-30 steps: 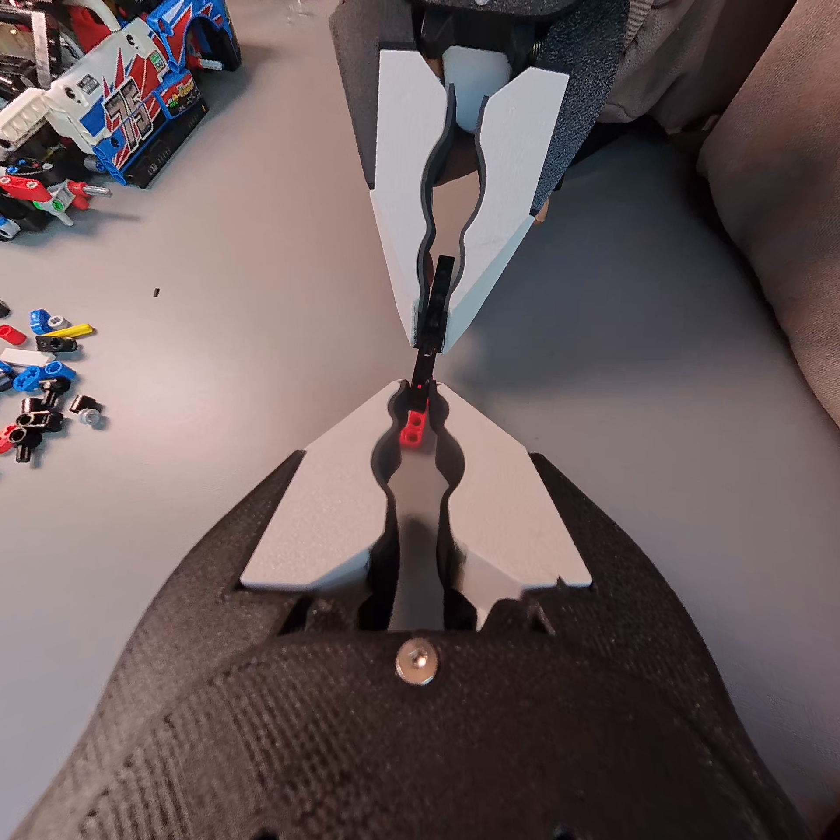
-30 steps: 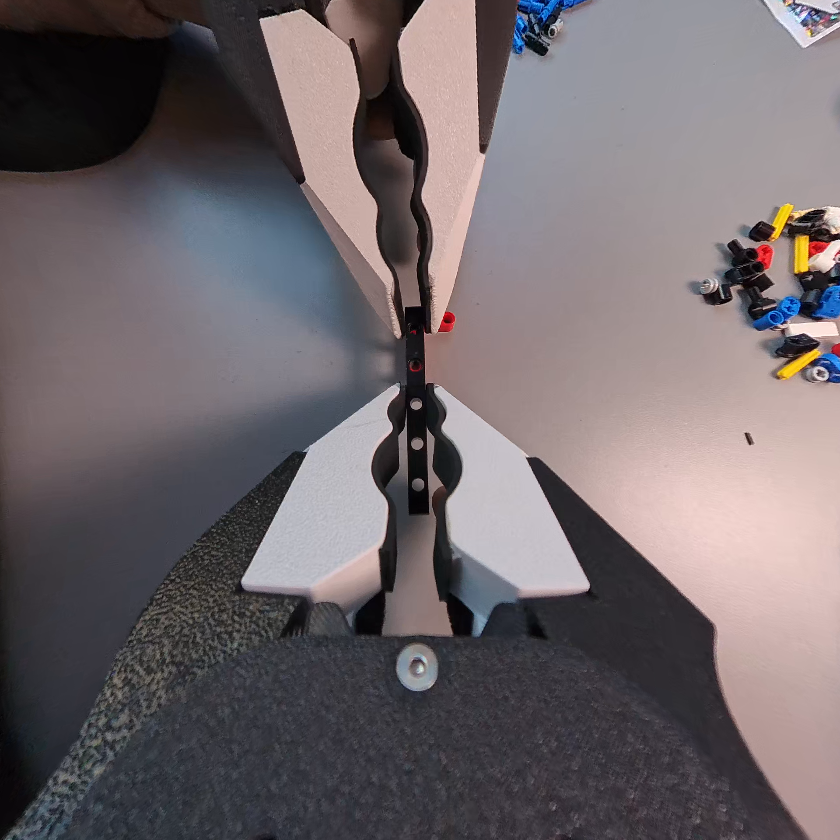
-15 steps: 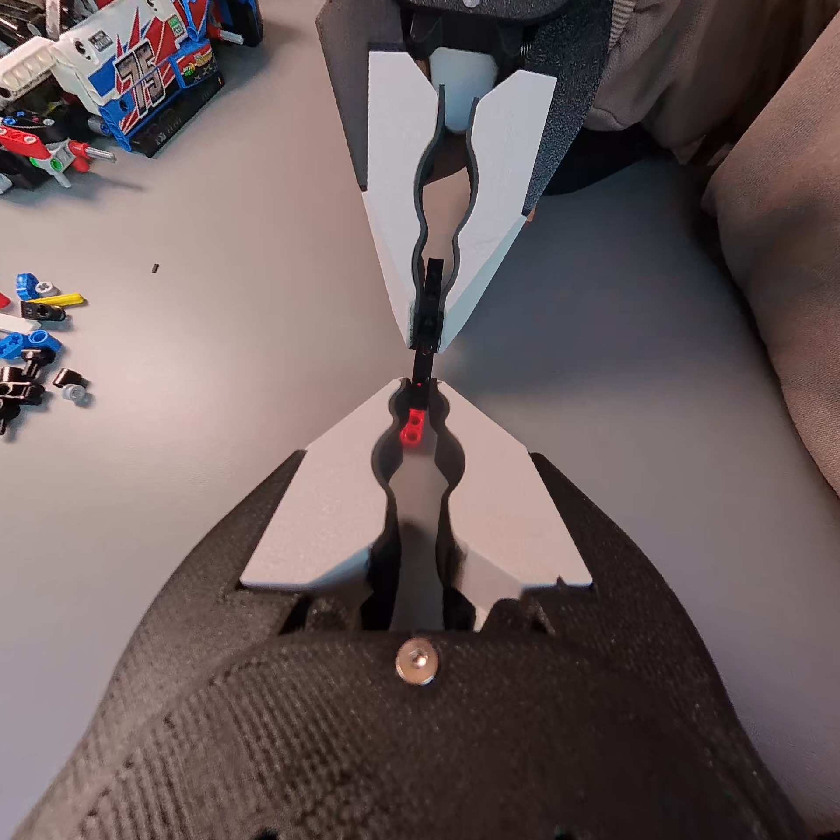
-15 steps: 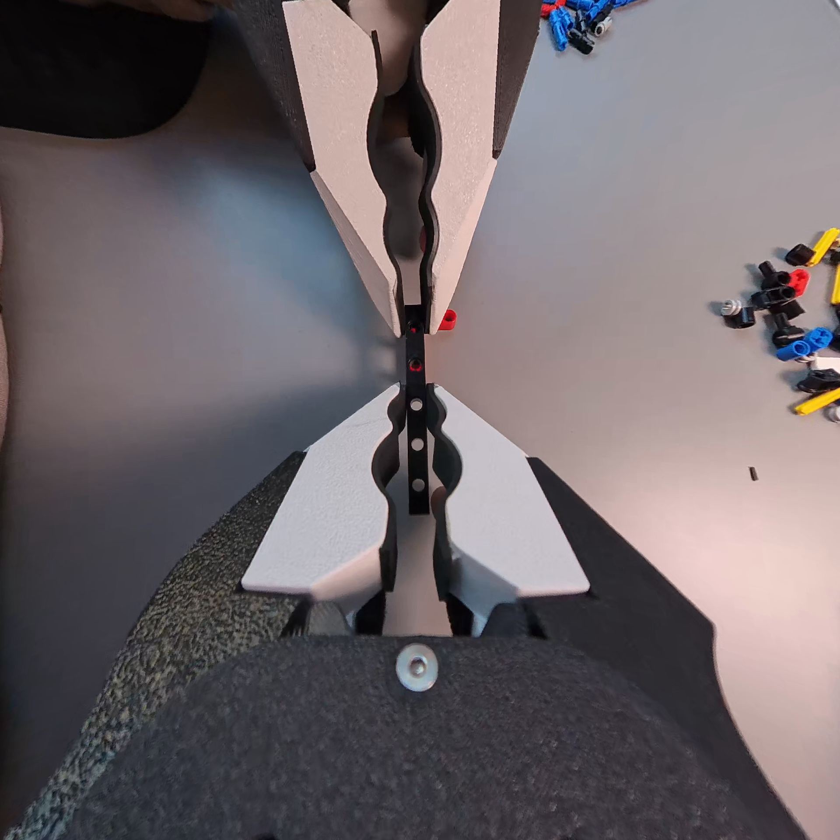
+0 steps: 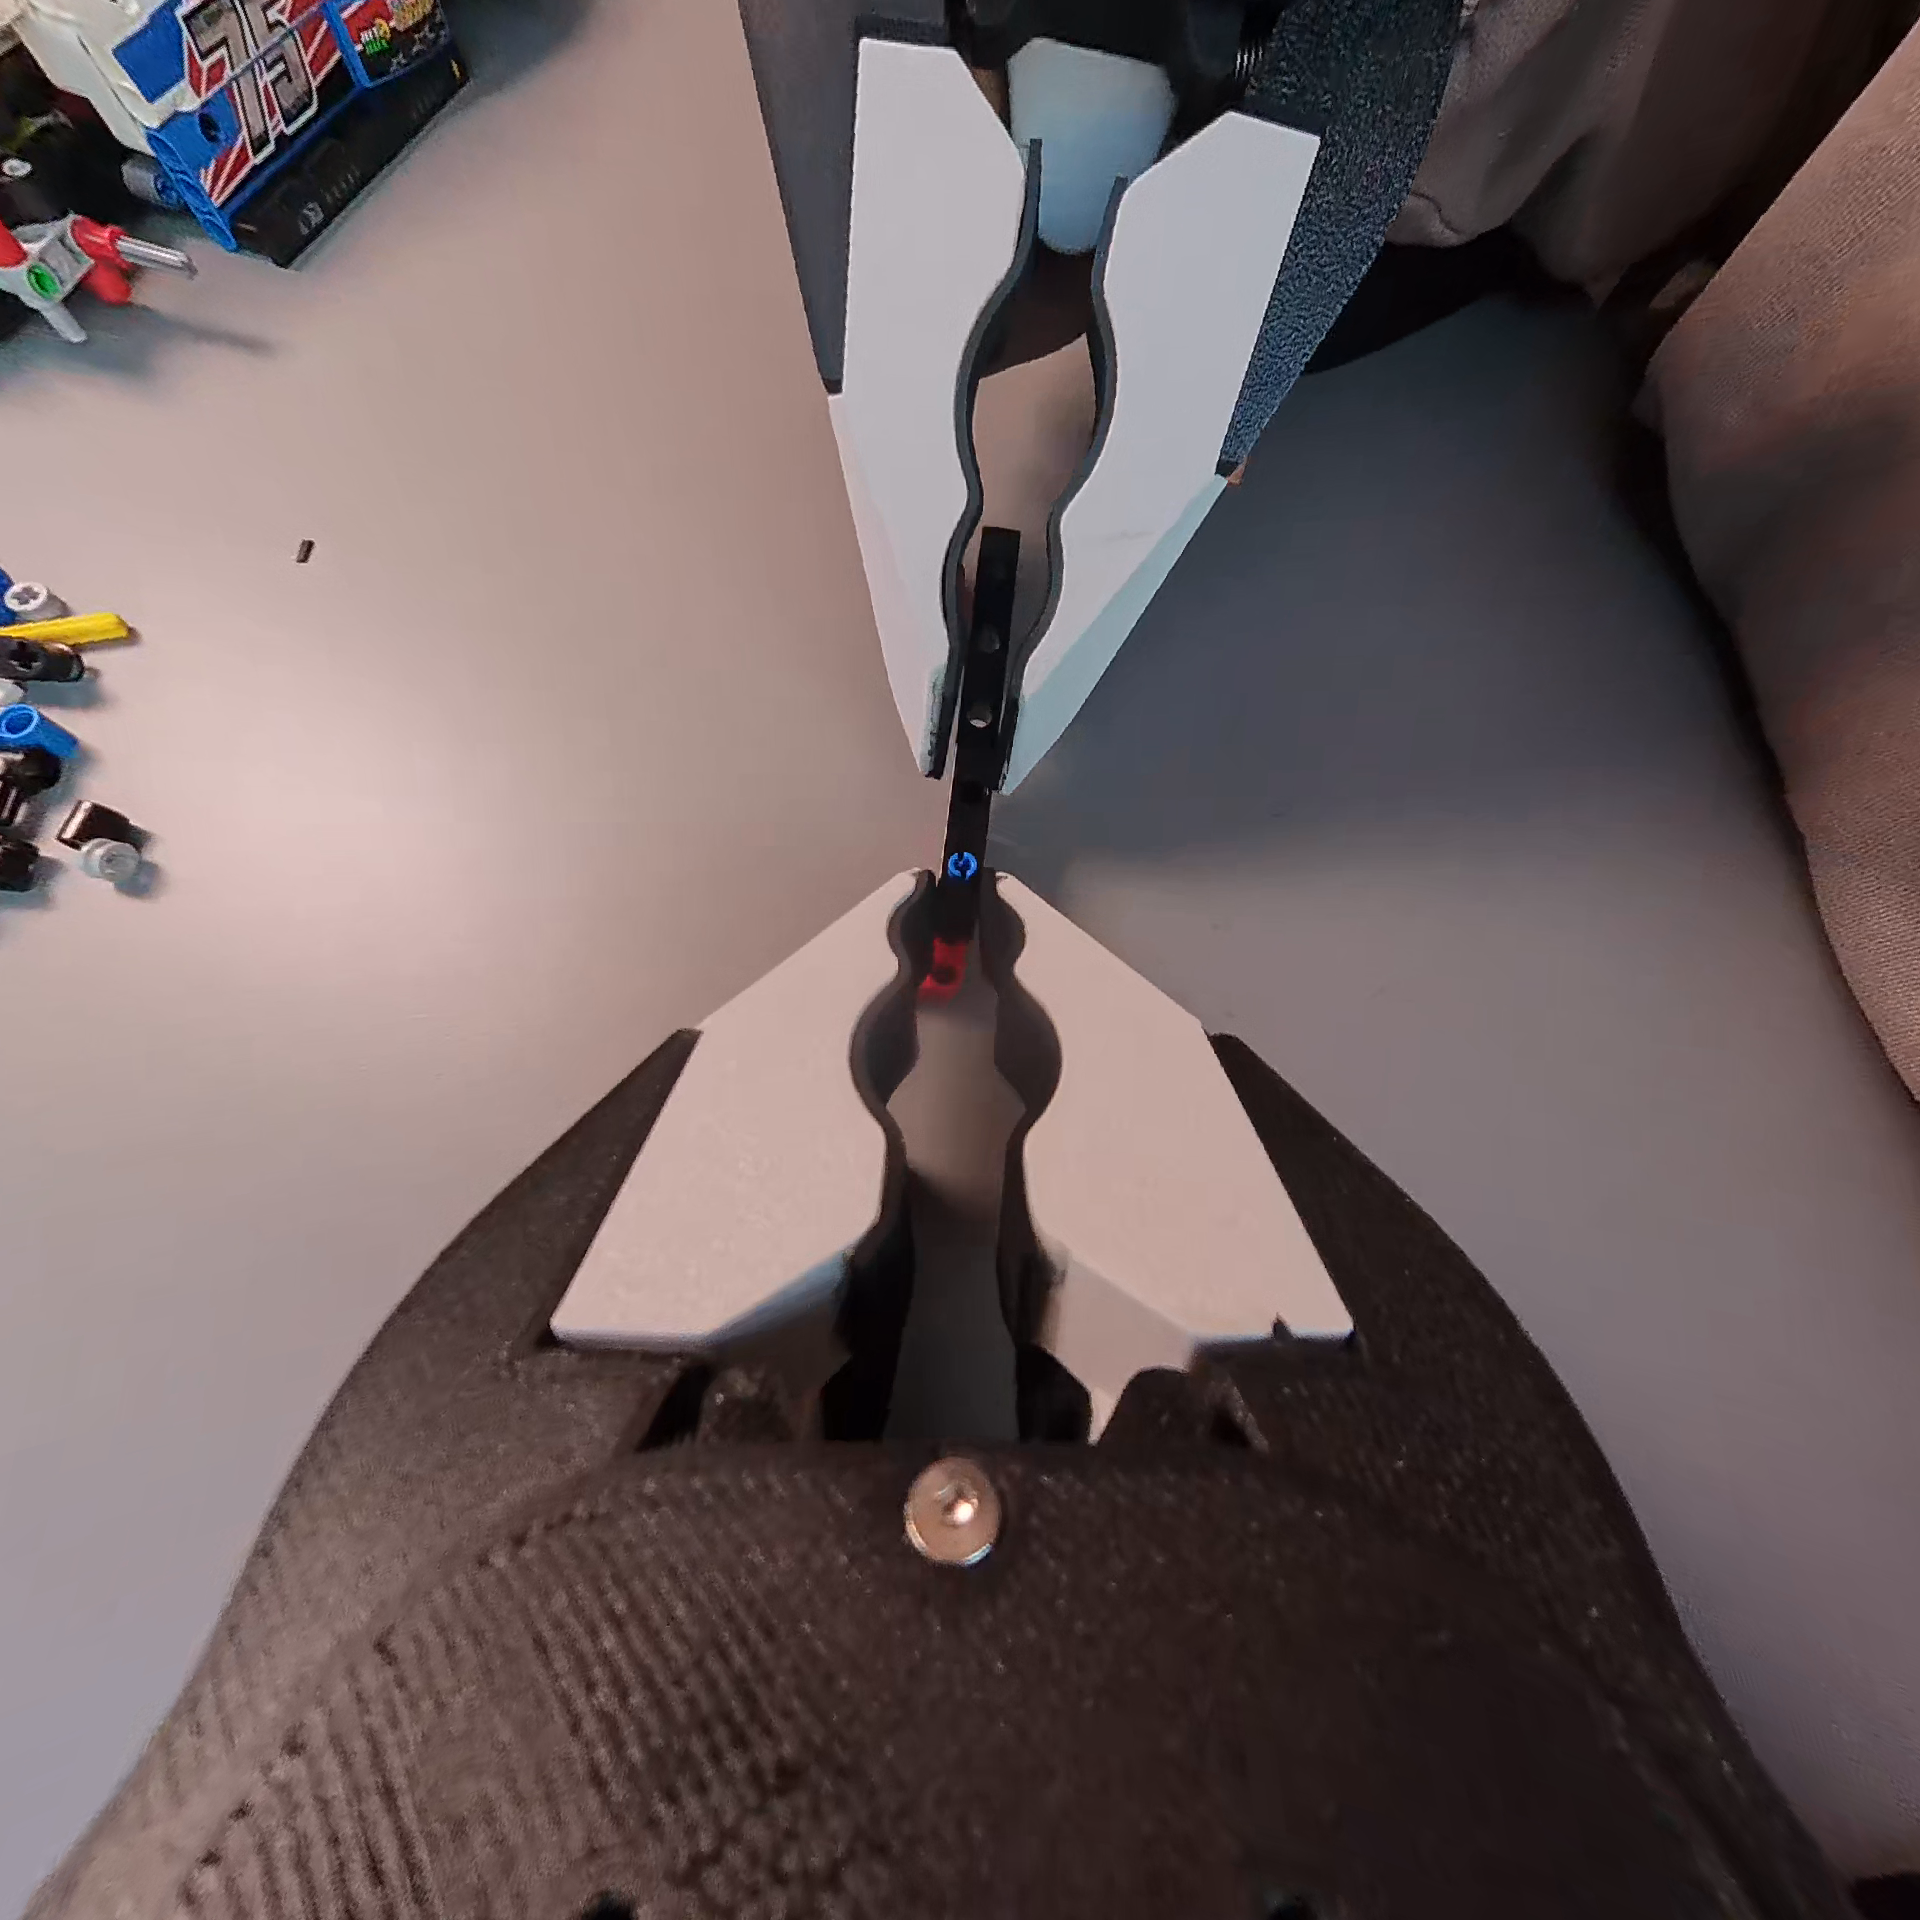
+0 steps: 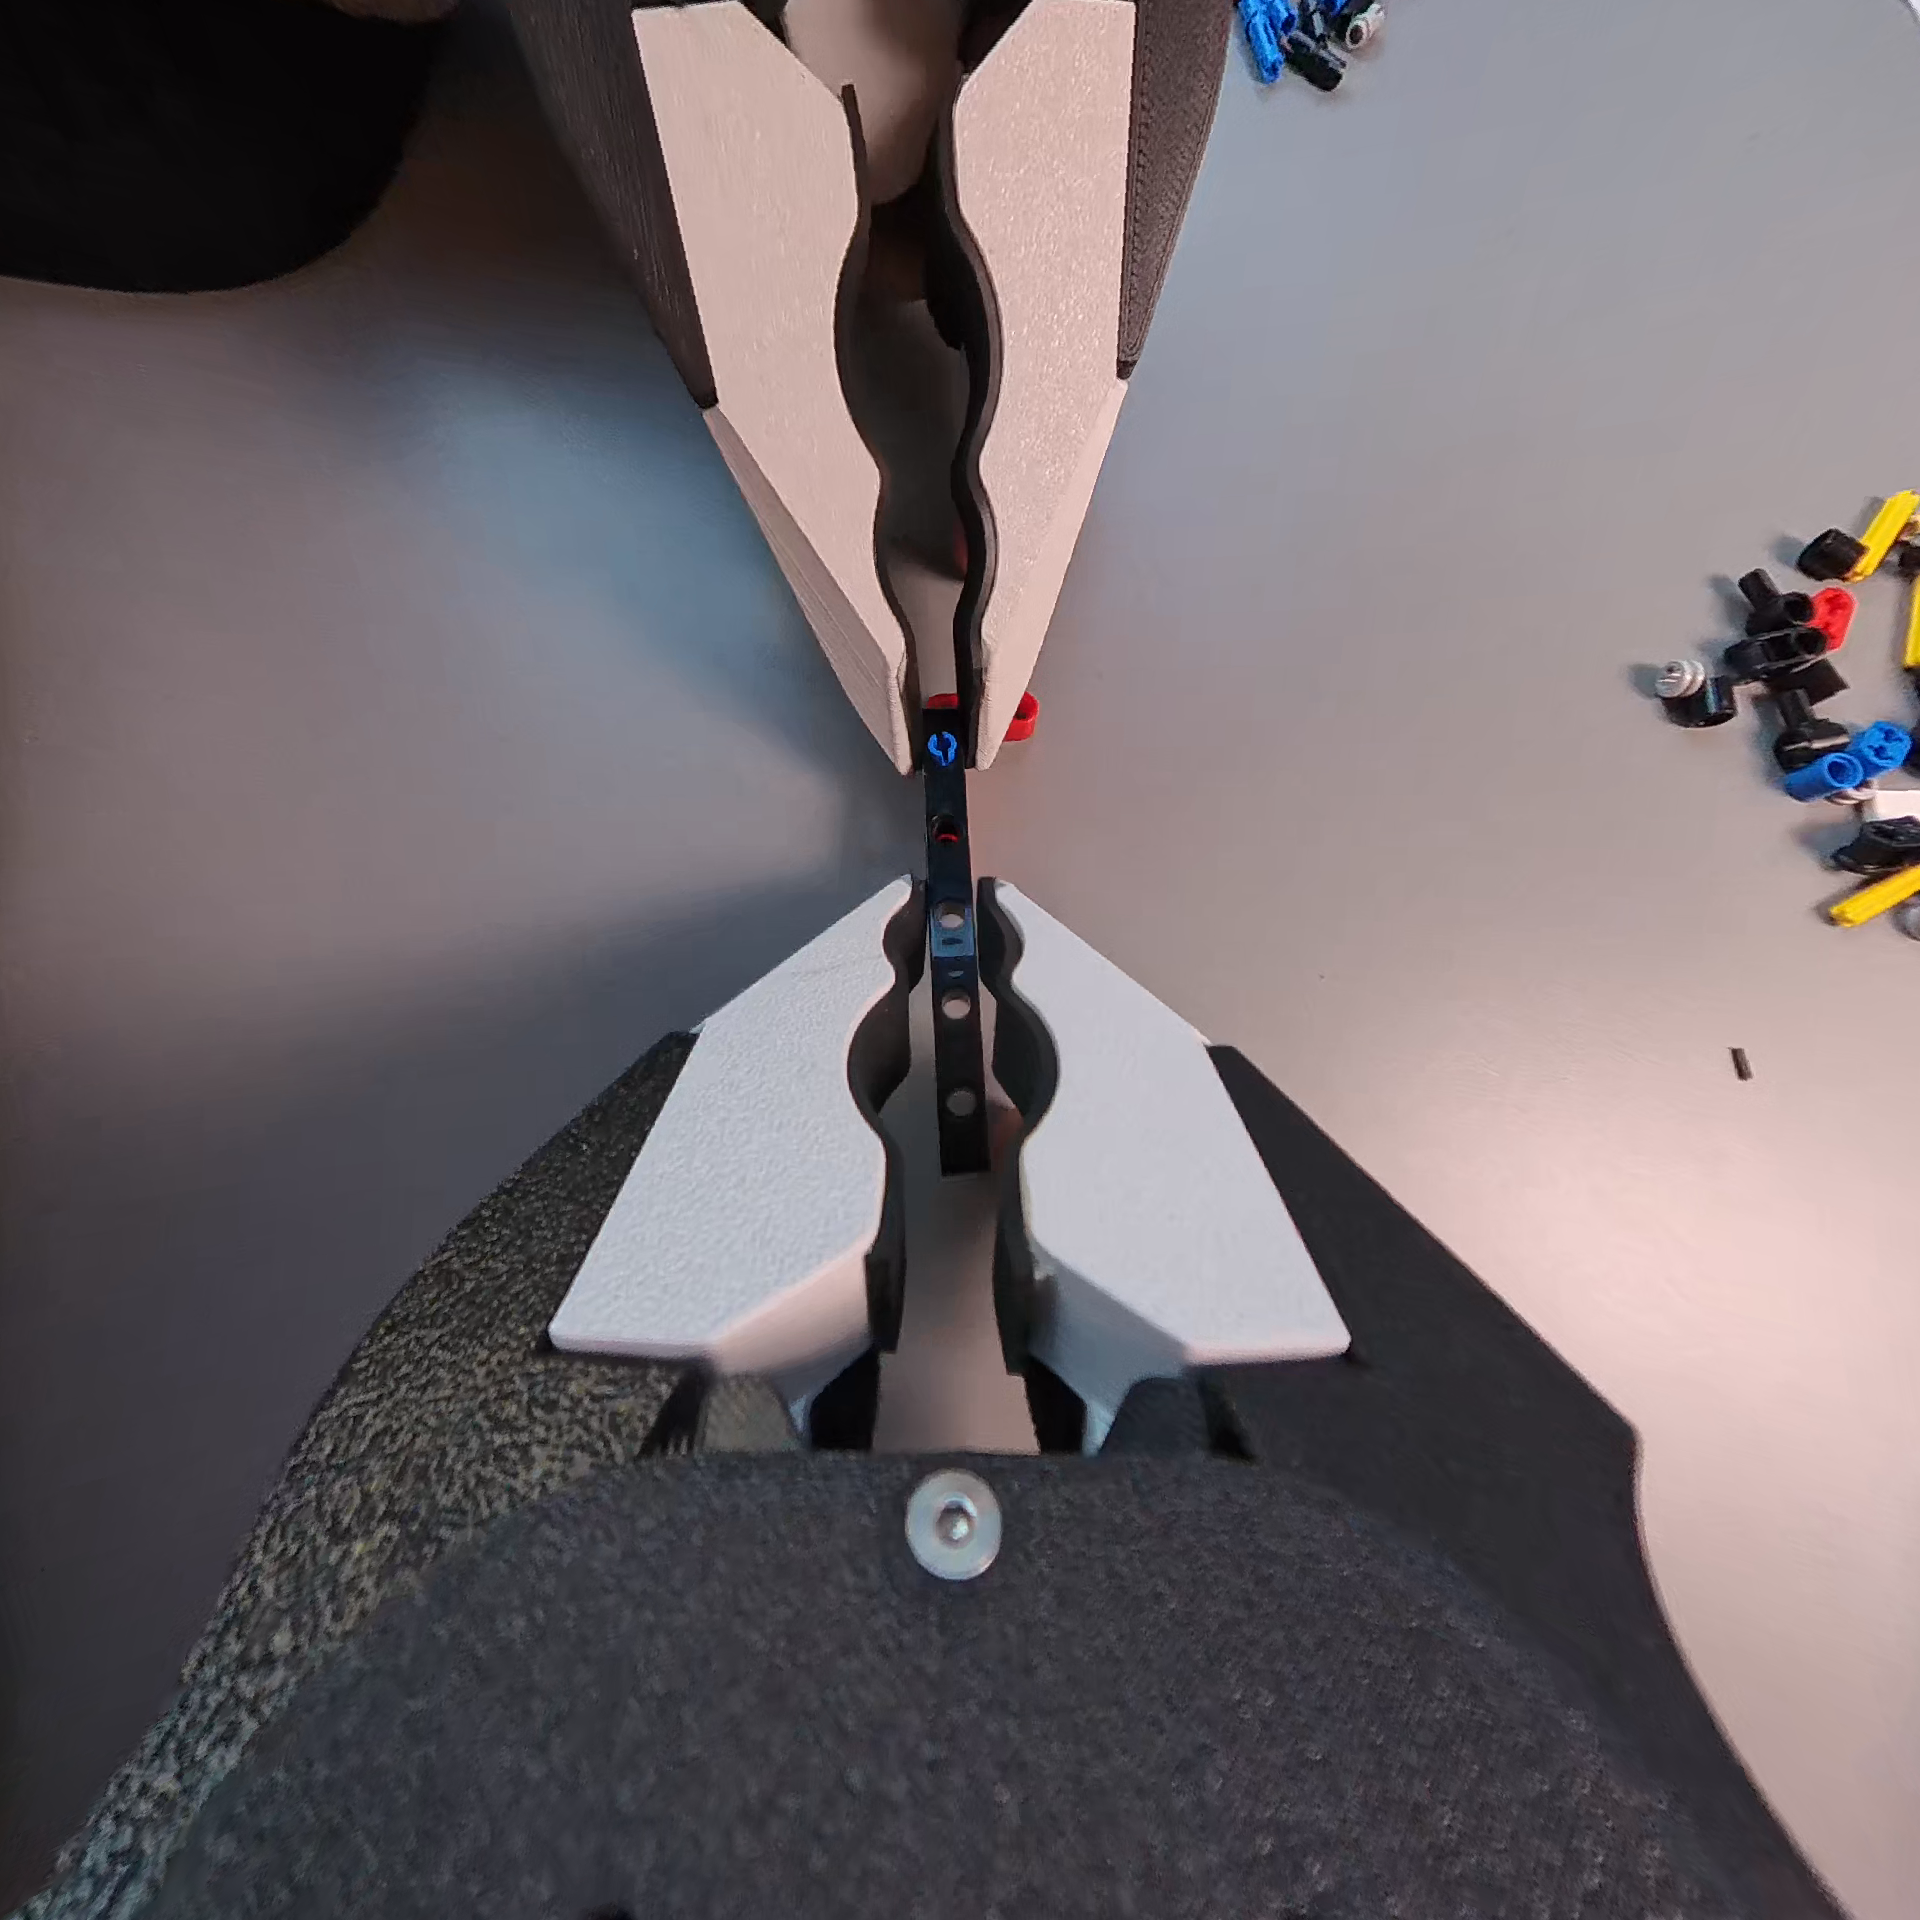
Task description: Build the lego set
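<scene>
A black holed beam (image 6: 954,997) is held in the air between my two grippers, which face each other tip to tip. My right gripper (image 6: 951,894) is shut on one end of the beam; it shows at the top of the left wrist view (image 5: 971,774). My left gripper (image 5: 956,894) is shut on a small red connector (image 5: 940,966) at the beam's (image 5: 982,665) other end. A blue pin end (image 5: 962,864) shows in the beam's end hole. In the right wrist view, the left gripper (image 6: 940,753) comes in from the top, with the red connector (image 6: 1023,717) sticking out beside its tip.
A blue, white and red race-car model (image 5: 239,114) stands on the grey table (image 5: 520,468) at far left. Loose small parts lie at the left (image 5: 52,727) and in the right wrist view (image 6: 1829,707). A blue pin pile (image 6: 1299,36) is far off. A brown sleeve (image 5: 1818,520) is at right. Left and right tips are no more than a few centimetres apart.
A blue pin end now shows in the beam's end hole, where only a red dot showed before. Both grippers, still joined by the beam, have drifted over the table.
</scene>
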Available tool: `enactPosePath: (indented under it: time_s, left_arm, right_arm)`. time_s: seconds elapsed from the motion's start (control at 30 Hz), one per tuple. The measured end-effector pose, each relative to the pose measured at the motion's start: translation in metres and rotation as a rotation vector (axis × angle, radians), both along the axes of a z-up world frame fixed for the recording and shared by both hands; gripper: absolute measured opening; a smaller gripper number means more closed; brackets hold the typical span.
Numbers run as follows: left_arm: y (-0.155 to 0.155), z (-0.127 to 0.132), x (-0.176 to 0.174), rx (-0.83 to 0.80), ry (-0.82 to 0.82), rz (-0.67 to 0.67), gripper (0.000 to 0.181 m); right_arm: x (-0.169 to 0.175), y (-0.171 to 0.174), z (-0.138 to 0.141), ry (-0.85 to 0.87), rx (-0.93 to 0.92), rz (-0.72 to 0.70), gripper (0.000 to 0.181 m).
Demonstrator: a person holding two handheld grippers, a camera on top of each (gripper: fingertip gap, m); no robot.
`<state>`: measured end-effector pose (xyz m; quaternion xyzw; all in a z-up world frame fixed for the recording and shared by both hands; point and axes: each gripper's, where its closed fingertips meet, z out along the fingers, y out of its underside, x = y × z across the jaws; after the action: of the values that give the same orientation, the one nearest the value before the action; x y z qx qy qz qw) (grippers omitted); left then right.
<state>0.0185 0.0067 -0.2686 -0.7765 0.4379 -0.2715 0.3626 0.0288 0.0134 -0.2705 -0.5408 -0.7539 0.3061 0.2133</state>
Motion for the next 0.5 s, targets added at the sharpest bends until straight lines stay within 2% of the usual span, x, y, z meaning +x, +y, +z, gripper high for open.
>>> enactPosePath:
  time_s: [0.13, 0.5]
  left_arm:
    - [-0.0008, 0.0003, 0.0002, -0.026, 0.027, -0.005, 0.007]
    - [-0.0017, 0.0007, 0.0033, -0.064, 0.034, -0.008, 0.007]
  right_arm:
    - [-0.001, -0.0023, 0.0074, 0.052, 0.018, 0.027, 0.01]
    - [0.0015, -0.0031, 0.0061, 0.028, 0.023, 0.03, 0.006]
